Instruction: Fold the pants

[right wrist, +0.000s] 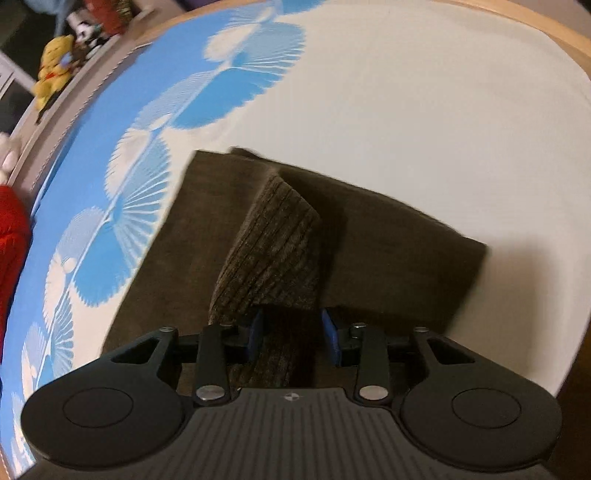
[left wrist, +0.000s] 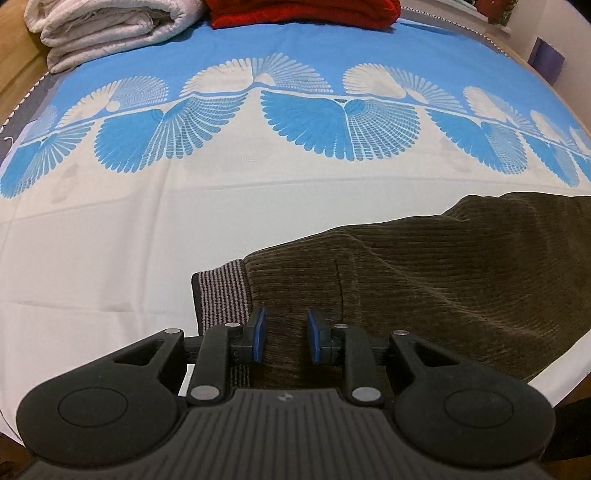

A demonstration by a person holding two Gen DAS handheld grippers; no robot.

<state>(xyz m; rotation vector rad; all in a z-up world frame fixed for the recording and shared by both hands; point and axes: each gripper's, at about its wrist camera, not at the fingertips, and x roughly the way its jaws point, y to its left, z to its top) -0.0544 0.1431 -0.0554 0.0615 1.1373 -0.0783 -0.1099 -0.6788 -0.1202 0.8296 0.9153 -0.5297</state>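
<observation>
Left wrist: brown pants (left wrist: 443, 266) on blue-white bedspread (left wrist: 147, 221); left jaws apart, right jaws unclear

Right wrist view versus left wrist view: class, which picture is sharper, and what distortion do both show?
Left wrist view: crisp ribbing on the brown pants. Right wrist view: pants edges and the bedspread pattern smear with motion blur. Both bend the bed into a fisheye curve.

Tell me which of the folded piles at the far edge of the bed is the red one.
The red pile is the right-hand one in the left wrist view; the thick white folded blanket lies beside it on the left, nearer the bed's corner.
</observation>
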